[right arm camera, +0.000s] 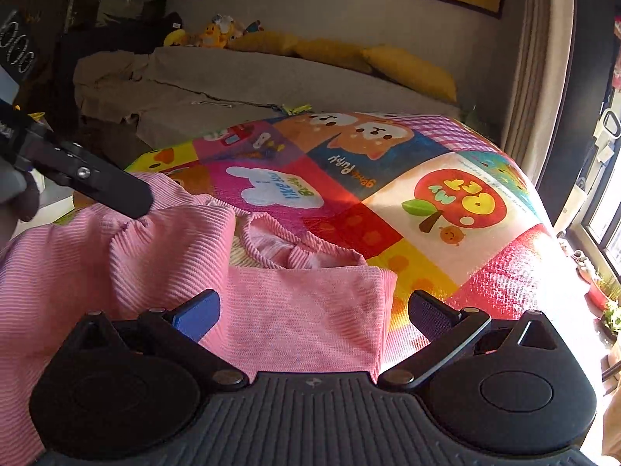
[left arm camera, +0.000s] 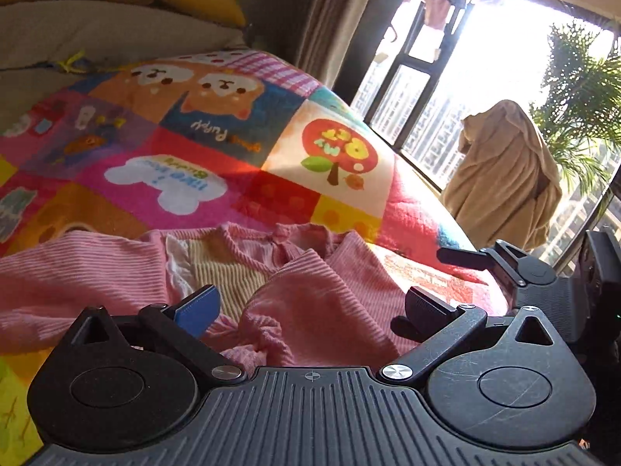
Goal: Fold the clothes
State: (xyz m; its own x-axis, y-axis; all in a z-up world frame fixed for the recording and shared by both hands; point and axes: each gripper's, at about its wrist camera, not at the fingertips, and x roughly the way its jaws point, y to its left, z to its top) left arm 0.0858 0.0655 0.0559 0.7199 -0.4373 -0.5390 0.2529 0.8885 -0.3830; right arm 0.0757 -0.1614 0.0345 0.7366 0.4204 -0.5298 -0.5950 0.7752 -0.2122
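- On the far left of the right wrist view, a black finger of the left gripper (right arm camera: 128, 198) reaches in from a grey-sleeved hand (right arm camera: 17, 190) and presses into a raised fold of the pink top (right arm camera: 163, 248).
- Only that one finger shows there, so from this side I cannot tell whether it pinches the cloth; the left wrist view shows the jaws of the left gripper (left arm camera: 310, 310) spread wide, with a bunched hump of the pink top (left arm camera: 306, 303) lying between the fingers, gripped by neither.
- The pink top is a ribbed garment lying crumpled on the near part of a bright patchwork blanket (right arm camera: 388, 178), its neck opening turned up and a striped lining (left arm camera: 221, 268) showing inside.
- The right gripper (right arm camera: 310, 310) hangs over the flatter right part of the top with its jaws apart; the blue-padded finger (right arm camera: 196, 312) is over the cloth and the other finger sits just past the cloth's right edge, over the blanket.
- Behind the blanket lies a grey sofa cover (right arm camera: 271, 77) with yellow cushions (right arm camera: 411, 70) along the wall.
- At the right, in the left wrist view, a tan cloth (left arm camera: 504, 171) hangs draped by the bright window (left arm camera: 446, 89), with a green plant (left arm camera: 582, 97) beside it.
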